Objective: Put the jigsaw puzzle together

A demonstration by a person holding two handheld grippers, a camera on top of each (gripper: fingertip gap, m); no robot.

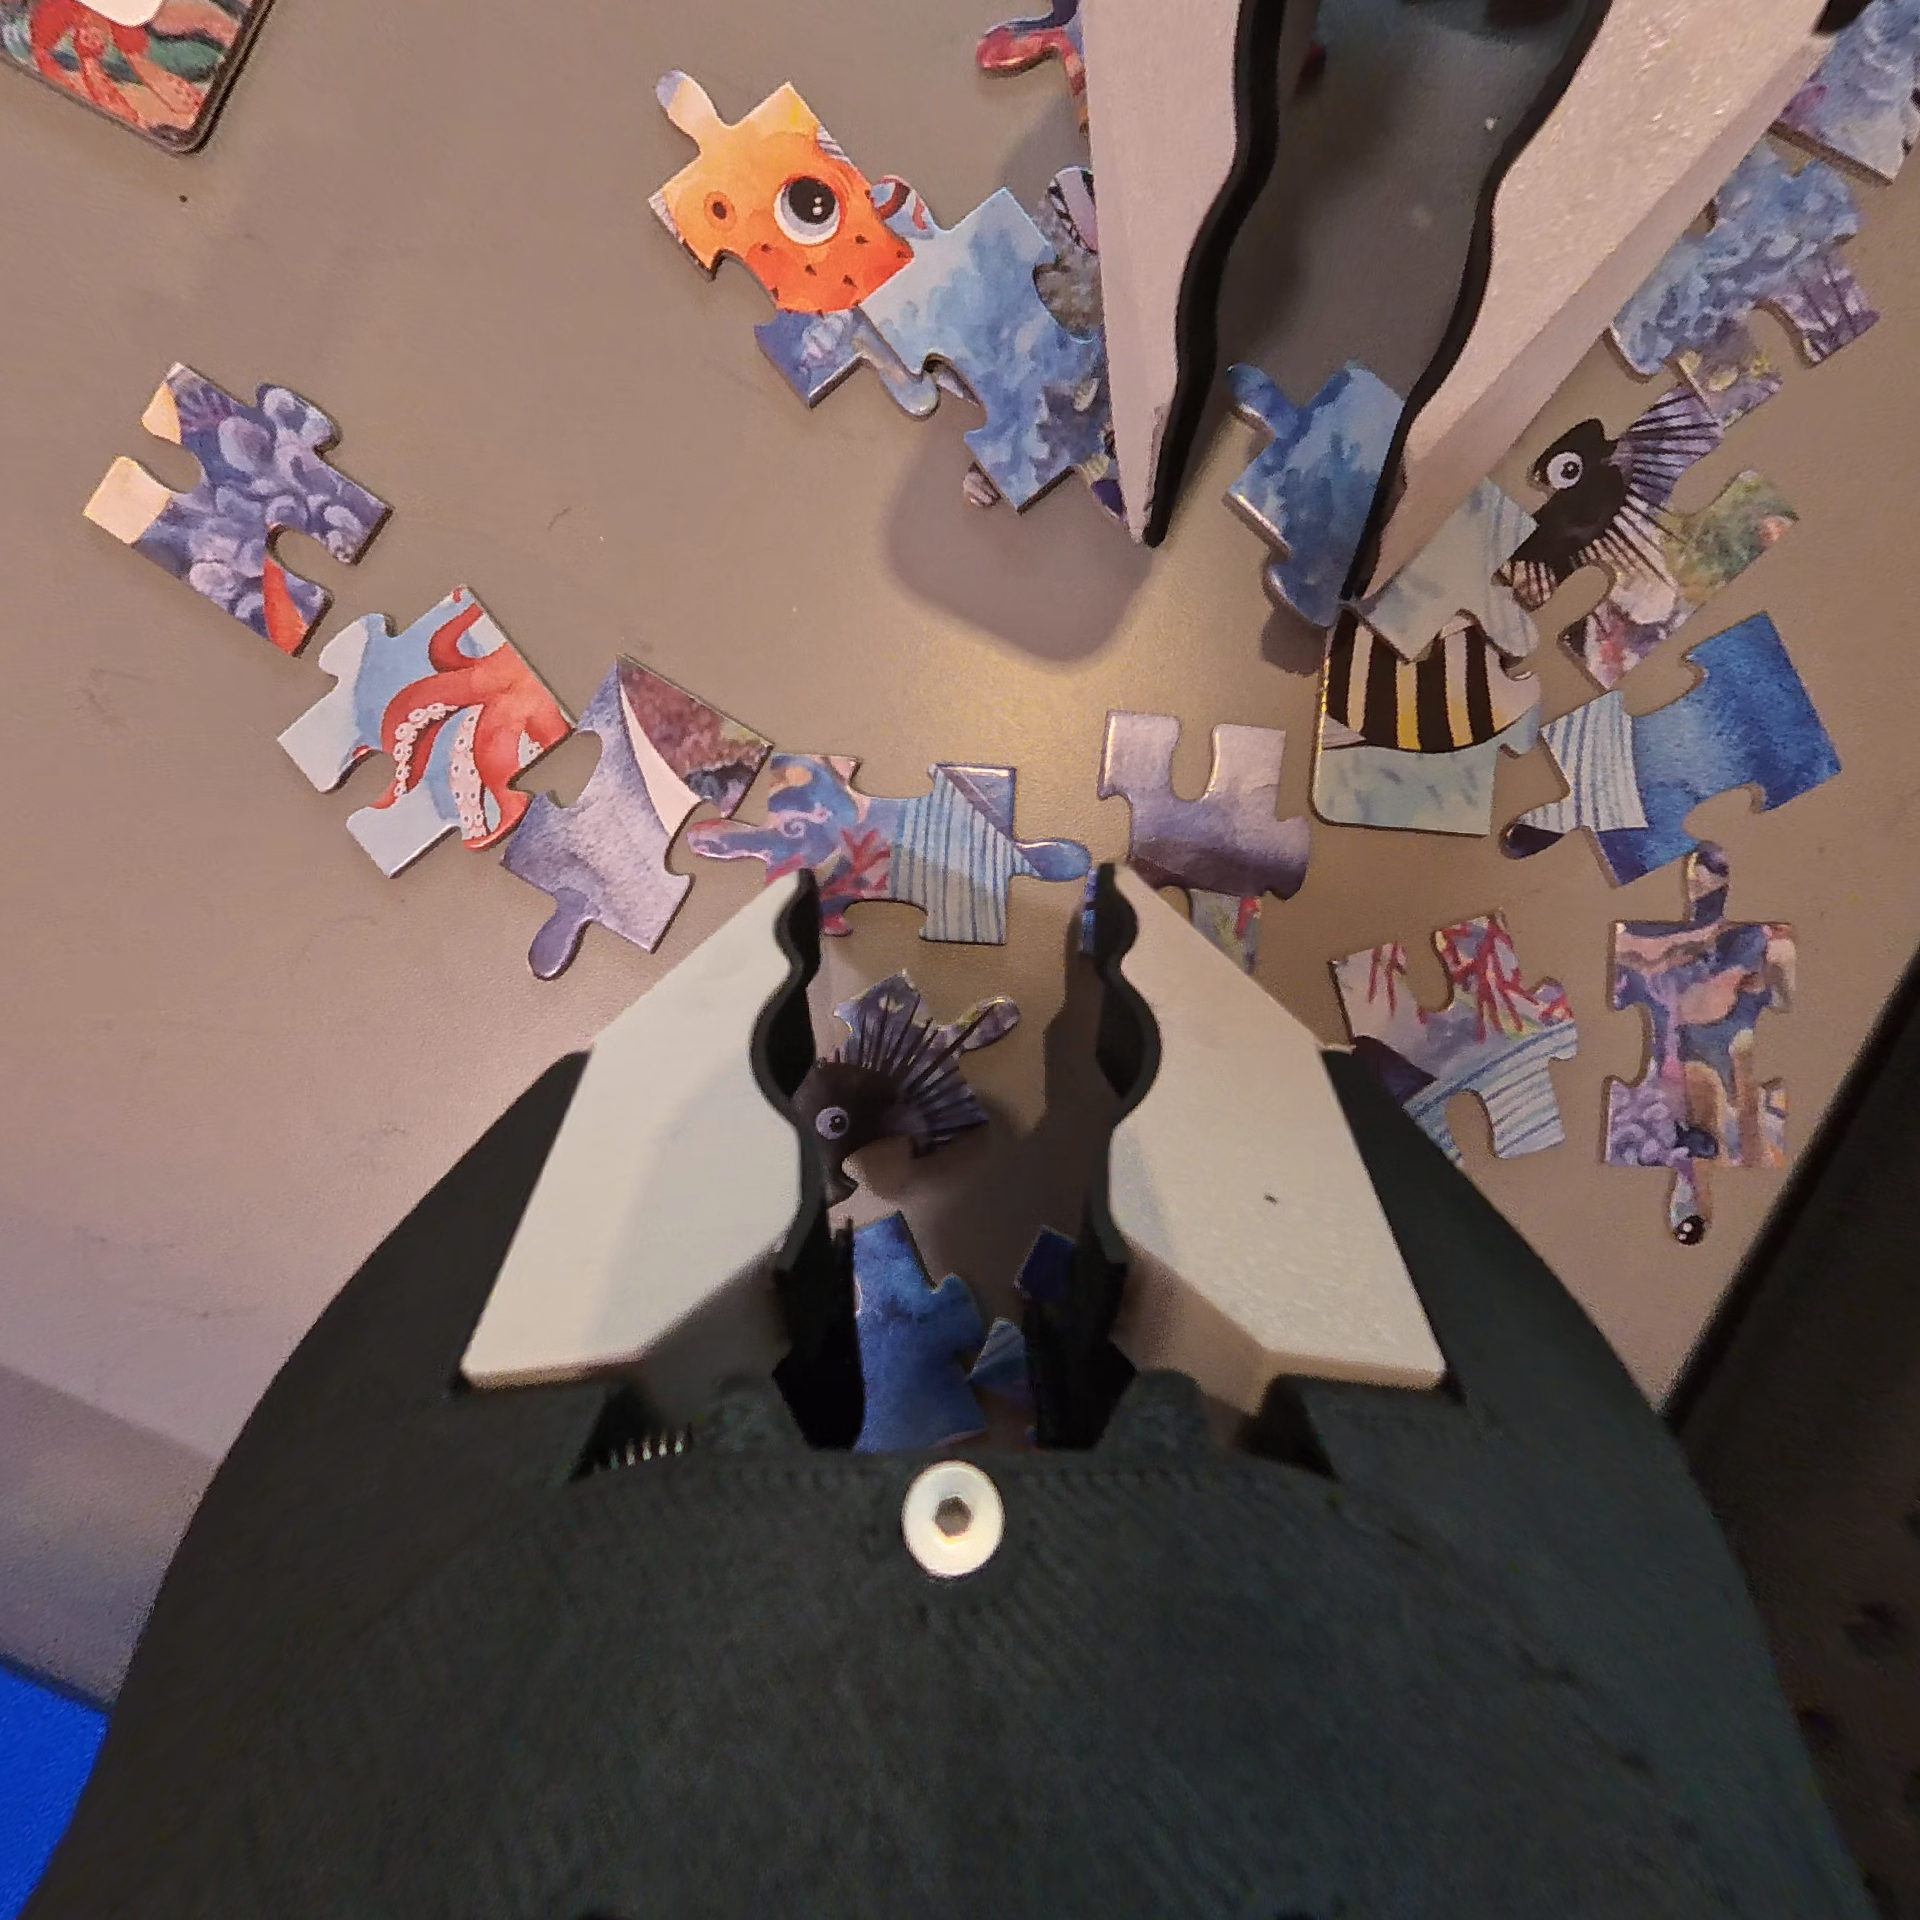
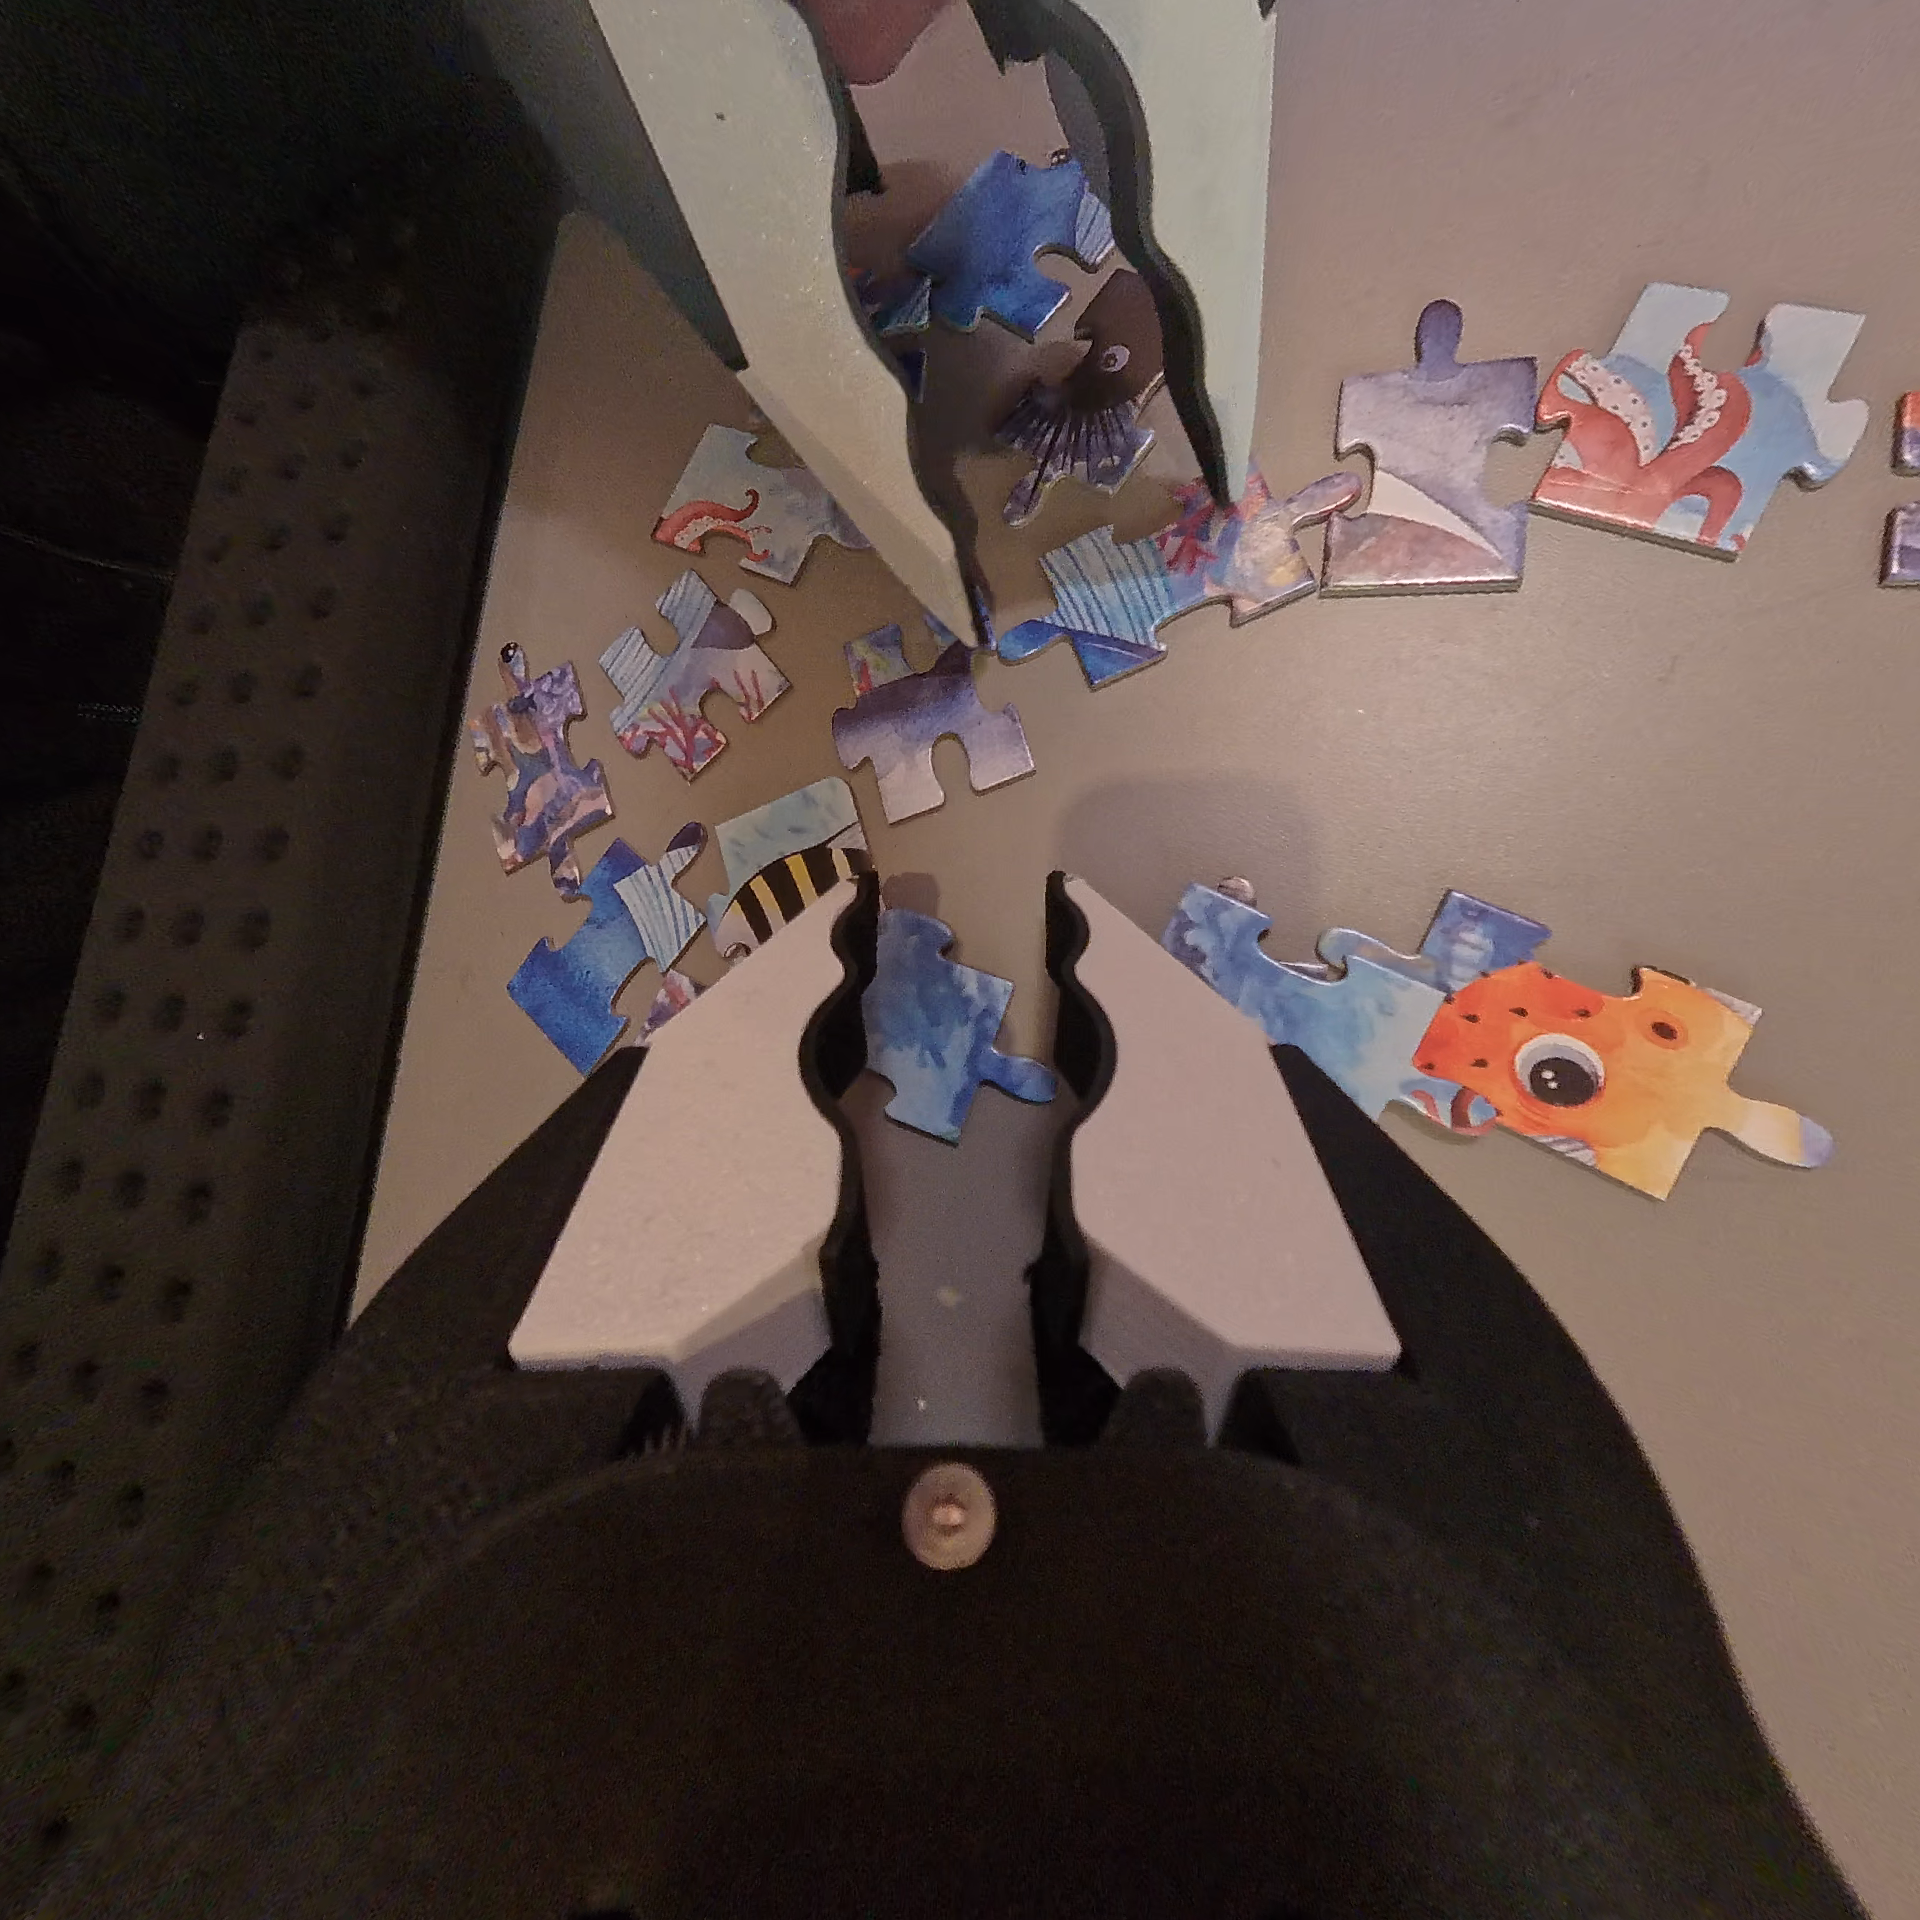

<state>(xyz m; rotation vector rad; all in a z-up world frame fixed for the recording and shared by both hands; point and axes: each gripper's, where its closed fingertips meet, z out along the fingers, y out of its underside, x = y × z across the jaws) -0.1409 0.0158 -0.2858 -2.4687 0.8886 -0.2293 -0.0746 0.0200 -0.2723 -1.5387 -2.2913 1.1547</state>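
Loose jigsaw pieces lie face up on a grey table (image 1: 540,436). My left gripper (image 1: 951,883) is open and empty; a dark spiny fish piece (image 1: 894,1081) and a deep blue piece (image 1: 914,1340) lie on the table between its fingers. It also shows in the right wrist view (image 2: 1101,561), coming in from the top. My right gripper (image 2: 961,883) is open, with a mottled blue piece (image 2: 951,1018) lying flat between its fingers. In the left wrist view the right gripper (image 1: 1257,556) points down from the top around that blue piece (image 1: 1314,468).
An orange fish piece (image 1: 790,218) joins blue pieces (image 1: 987,312). An octopus piece (image 1: 436,727), a striped fish piece (image 1: 1403,727) and several others lie around. A picture board corner (image 1: 125,62) is far left. The table edge (image 1: 1829,1143) is close on the right, with a black perforated surface (image 2: 208,831) beyond. My right fingertips sit around 7 cm from my left ones.
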